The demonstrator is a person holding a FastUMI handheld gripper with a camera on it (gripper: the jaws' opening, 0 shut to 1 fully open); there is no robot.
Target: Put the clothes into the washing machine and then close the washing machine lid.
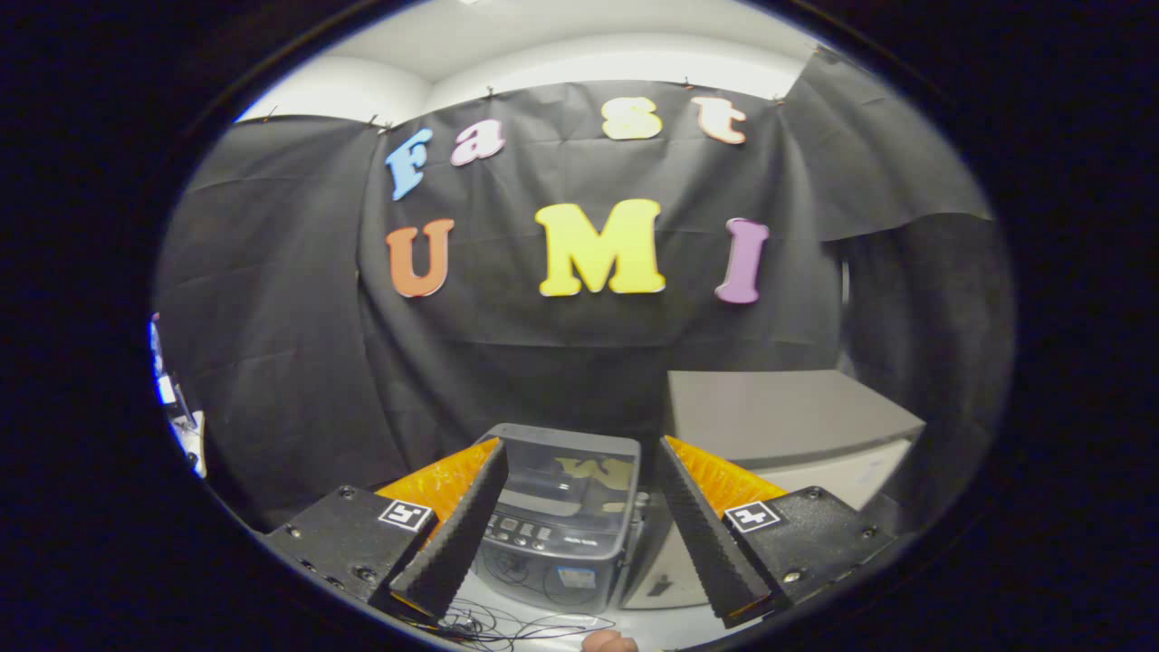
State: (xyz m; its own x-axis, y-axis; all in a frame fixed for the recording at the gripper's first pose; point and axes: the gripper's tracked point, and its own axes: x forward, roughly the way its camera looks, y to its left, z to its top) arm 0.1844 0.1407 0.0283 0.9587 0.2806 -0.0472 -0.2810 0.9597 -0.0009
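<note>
The gripper (579, 462) is hovering with its two fingers spread wide apart and nothing held between them. At the far left, against the black cloth wall (272, 362), some small bluish-white items are showing, too blurred to identify. Just right of the left finger, the washing machine (561, 516) is sitting ahead of the gripper, framed in the gap between the fingers — a small grey top-loader with its clear lid (570, 475) lying down flat and a row of buttons running along its near edge. On the pale floor in front of it, thin dark cables (516, 623) are lying in loose loops. Just beside the machine on the right, a low cabinet (779, 417) with a flat grey top and pale front is standing, its near side partly hidden behind the right finger. No clothes are visible.
</note>
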